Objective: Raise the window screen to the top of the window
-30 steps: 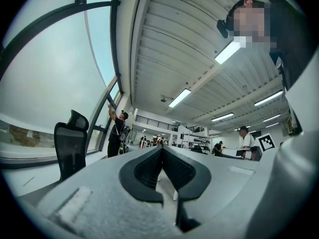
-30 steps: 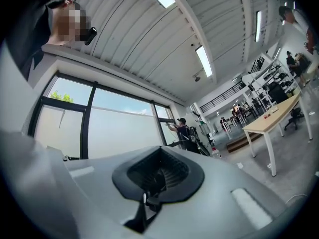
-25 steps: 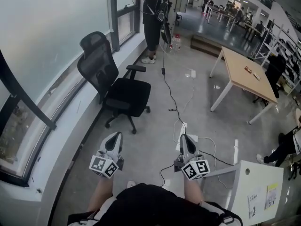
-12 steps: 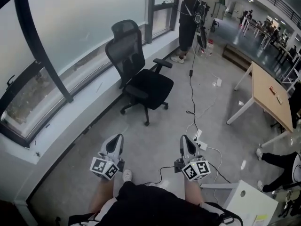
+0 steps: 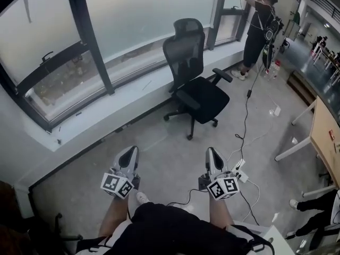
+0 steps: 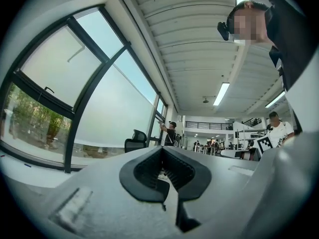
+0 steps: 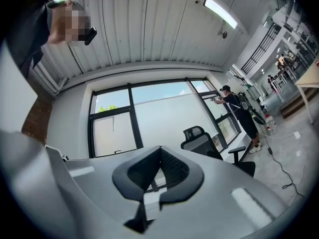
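Evidently the wearer has been turning toward the glass. A second ago the window (image 5: 91, 41) ran along the far left edge of the head view, and now it stands well ahead of the left claw (image 5: 129, 154). The office chair (image 5: 197, 86) has slid across to sit ahead of the right claw (image 5: 213, 156). Both claws are held low and side by side as before, each clenched on nothing, the pads meeting with only the room beyond them. For the task this reads as the approach only. The window screen (image 5: 154, 15), the pale sheet across the panes, is well apart from both claws and untouched. The top of the window is cut off in the head view, so how far the sheet has to travel is unclear. In both claw views the claw's own body hides the lower part of the panes. A thin line on the pane ahead of the left claw may be a pull cord, though it is too small to be sure. Which pane is meant cannot be told, and a second person (image 5: 259, 20) is reaching up at the far panes beyond the right claw.
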Demonstrator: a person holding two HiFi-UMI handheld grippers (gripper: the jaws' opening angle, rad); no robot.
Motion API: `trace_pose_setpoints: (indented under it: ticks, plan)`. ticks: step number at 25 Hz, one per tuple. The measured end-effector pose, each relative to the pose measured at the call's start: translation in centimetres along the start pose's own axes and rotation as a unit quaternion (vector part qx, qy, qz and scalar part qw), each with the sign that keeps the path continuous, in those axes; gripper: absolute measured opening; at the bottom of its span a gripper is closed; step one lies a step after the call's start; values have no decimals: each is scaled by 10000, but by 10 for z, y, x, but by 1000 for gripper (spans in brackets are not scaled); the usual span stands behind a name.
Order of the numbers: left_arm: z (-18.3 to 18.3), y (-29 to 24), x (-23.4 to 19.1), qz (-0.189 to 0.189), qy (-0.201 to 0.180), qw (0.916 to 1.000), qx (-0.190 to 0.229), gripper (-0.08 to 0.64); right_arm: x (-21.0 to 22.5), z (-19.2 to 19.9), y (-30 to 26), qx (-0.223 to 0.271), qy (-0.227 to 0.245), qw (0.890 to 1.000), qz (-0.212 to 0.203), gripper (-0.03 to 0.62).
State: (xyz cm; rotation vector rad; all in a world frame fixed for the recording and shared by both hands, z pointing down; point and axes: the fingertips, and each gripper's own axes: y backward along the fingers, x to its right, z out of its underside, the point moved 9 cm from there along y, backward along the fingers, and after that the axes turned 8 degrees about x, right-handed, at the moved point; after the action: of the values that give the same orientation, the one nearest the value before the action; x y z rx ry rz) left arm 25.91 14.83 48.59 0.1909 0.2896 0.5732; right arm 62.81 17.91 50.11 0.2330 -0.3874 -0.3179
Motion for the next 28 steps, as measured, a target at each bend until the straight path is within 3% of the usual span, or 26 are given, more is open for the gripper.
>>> trace_pose_setpoints:
  ticks: [15,21,28]
  plan:
    - [-46,48,-121,-1018,-258,9937,389,2,-92,62,-142,-359,-149,9925,-1157,2]
    - [-69,91,-171,-1601,-393,9850,517,2,-148,103,-199,-541,-361,9832,-1707,2]
    - [-95,161,-234,-2239,-685,9676,944,2,-247,141,-255,-545,-409,9645,-2552,2]
